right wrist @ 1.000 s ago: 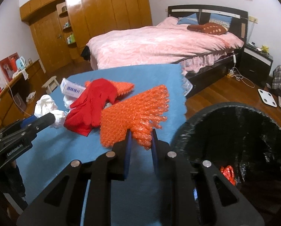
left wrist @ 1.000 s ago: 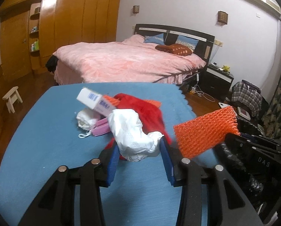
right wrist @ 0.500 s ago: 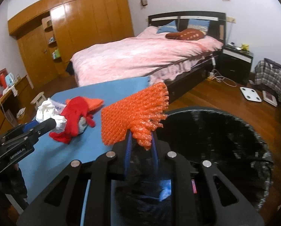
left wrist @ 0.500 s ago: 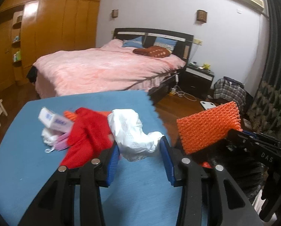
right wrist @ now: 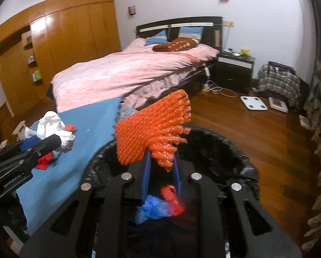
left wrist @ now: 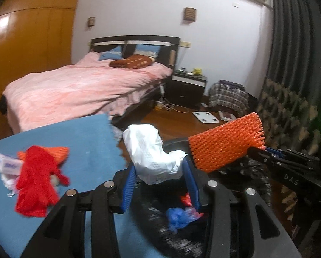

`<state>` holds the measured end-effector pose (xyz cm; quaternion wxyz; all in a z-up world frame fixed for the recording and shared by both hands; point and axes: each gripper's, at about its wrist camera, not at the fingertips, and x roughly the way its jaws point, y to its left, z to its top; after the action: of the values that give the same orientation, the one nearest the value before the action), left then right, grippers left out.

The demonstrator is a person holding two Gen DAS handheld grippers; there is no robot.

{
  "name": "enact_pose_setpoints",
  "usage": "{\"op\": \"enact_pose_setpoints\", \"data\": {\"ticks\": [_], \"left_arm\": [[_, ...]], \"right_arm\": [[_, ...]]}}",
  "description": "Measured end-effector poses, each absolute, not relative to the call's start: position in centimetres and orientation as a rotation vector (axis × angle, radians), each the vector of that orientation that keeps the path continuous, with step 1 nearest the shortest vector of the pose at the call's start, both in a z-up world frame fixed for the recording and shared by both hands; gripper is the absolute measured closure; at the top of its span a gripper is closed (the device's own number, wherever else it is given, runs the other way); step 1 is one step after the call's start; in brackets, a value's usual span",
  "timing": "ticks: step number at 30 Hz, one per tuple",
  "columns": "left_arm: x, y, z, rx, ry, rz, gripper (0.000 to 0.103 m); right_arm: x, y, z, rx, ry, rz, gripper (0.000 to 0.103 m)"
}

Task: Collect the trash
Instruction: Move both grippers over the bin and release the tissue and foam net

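Note:
My left gripper [left wrist: 159, 175] is shut on a crumpled white paper wad [left wrist: 152, 153] and holds it over the near rim of the black-lined trash bin [left wrist: 173, 239]. My right gripper [right wrist: 161, 161] is shut on an orange foam net [right wrist: 152, 129] and holds it above the bin's opening [right wrist: 214, 148]. Blue and red scraps [right wrist: 158, 206] lie inside the bin. The orange net [left wrist: 226, 143] and the right gripper's black body show at the right of the left wrist view. The left gripper with the white wad [right wrist: 52, 130] shows at the left of the right wrist view.
A blue-covered table [left wrist: 91, 142] holds a red cloth [left wrist: 38, 182], an orange net piece [left wrist: 60, 151] and a small white box [left wrist: 7, 164]. Behind are a pink bed [right wrist: 128, 71], a nightstand [right wrist: 234, 69] and a wooden floor with a white scale [right wrist: 254, 103].
Both grippers have moved right, off the table and over the bin, each still holding its item. The red cloth pile stays on the table, now to the left.

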<state>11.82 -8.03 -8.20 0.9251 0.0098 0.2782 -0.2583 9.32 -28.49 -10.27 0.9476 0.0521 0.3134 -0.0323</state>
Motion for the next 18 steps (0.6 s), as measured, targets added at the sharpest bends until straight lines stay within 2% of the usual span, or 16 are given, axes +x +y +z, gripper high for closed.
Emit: {"op": "enact_pose_setpoints", "data": {"ticks": [8,11,12,13,15,17,18], "left_arm": [[13.1,-12.6,-9.1,0.025,0.598,-0.616,0.060],[13.7,-13.6,-9.6,0.022,0.616,-0.634,0.053],[13.9,-13.7,-9.8,0.019,0.620,-0.640,0.046],[14.0,-13.8,-9.8,0.015,0.623,-0.646,0.041],[14.1,-13.8,-9.9,0.014,0.626,-0.651,0.036],[14.1,-13.5,-10.0,0.015,0.626,-0.647,0.032],[14.1,-13.2,-10.0,0.015,0.627,-0.637,0.030]], "right_arm": [[8.7,-31.6,-11.8,0.116,0.666,-0.134,0.084],[8.6,-32.5,-12.5,0.122,0.680,-0.158,0.081],[8.7,-32.7,-12.8,0.125,0.686,-0.165,0.079],[8.5,-32.6,-13.0,0.125,0.691,-0.171,0.076],[8.4,-32.8,-13.6,0.124,0.699,-0.193,0.061],[8.4,-33.0,-13.8,0.126,0.700,-0.200,0.057],[8.4,-33.1,-13.9,0.126,0.699,-0.204,0.049]]}}
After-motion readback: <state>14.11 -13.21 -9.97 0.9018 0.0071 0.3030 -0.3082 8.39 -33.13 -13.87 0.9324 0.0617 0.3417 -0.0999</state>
